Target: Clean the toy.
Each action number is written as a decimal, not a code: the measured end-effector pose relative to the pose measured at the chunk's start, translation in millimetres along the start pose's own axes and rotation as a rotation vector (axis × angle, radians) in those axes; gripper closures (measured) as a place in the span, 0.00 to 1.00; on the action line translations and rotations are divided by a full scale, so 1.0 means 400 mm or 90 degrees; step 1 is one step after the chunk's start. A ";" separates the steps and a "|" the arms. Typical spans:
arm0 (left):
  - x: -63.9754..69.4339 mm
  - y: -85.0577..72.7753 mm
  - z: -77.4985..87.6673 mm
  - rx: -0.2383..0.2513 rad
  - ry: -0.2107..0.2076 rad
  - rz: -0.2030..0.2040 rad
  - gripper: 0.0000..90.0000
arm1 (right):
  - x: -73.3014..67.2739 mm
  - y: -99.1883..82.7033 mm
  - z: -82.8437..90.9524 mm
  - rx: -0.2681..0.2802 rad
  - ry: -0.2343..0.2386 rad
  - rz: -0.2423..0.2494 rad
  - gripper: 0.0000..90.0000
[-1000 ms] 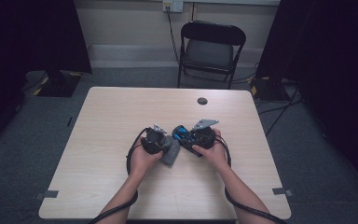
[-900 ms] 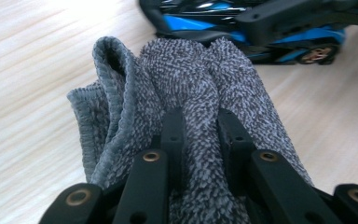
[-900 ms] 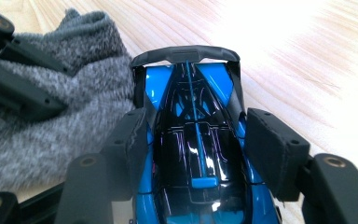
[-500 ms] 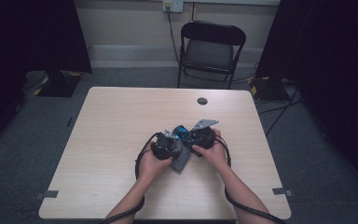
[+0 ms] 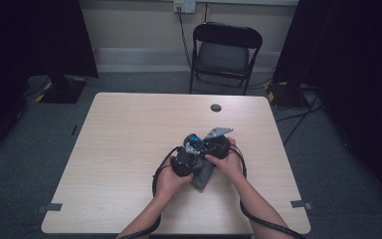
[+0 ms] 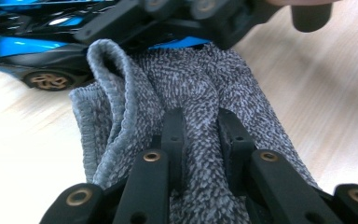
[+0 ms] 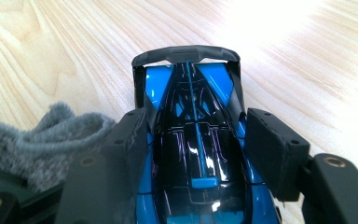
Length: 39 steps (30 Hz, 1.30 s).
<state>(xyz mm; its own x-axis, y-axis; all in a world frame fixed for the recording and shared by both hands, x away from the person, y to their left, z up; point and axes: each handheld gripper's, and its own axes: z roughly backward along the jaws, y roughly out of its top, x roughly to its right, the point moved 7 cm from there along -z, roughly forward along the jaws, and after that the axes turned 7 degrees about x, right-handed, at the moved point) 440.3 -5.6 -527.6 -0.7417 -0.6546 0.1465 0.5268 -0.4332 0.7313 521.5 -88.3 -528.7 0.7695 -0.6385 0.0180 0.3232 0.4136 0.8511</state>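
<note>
Two hand-held grippers meet over the table (image 5: 129,149), near its right-hand middle. My left gripper (image 6: 200,135) has its jaws pinched together on a fold of the grey knitted sock (image 6: 200,84), which lies just beside the blue toy car (image 7: 193,140) and touches it. My right gripper (image 7: 196,149) stands partly apart, its pads clamped against both flanks of the car. Seen from above, sock and car sit between my hands, well short of the black disc (image 5: 216,107) at the table's far edge.
</note>
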 end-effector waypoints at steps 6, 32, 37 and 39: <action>0.029 0.002 -0.010 0.003 -0.018 0.000 0.84 | 0.000 0.000 0.000 0.000 0.000 0.001 0.44; 0.158 0.002 -0.004 0.009 -0.116 -0.034 0.83 | 0.001 -0.001 0.001 0.003 0.002 0.000 0.44; 0.163 0.002 0.031 0.017 -0.114 -0.047 0.83 | 0.001 -0.001 0.001 0.003 0.001 0.002 0.44; 0.158 0.007 0.060 0.025 -0.102 -0.052 0.83 | 0.001 -0.001 0.001 0.002 0.001 0.003 0.44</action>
<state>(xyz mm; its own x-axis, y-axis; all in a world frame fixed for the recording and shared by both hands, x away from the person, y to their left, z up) 385.0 -33.4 -500.4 -0.8396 -0.5094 0.1883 0.4482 -0.4540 0.7700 521.5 -88.9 -528.9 0.7715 -0.6358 0.0218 0.3174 0.4144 0.8530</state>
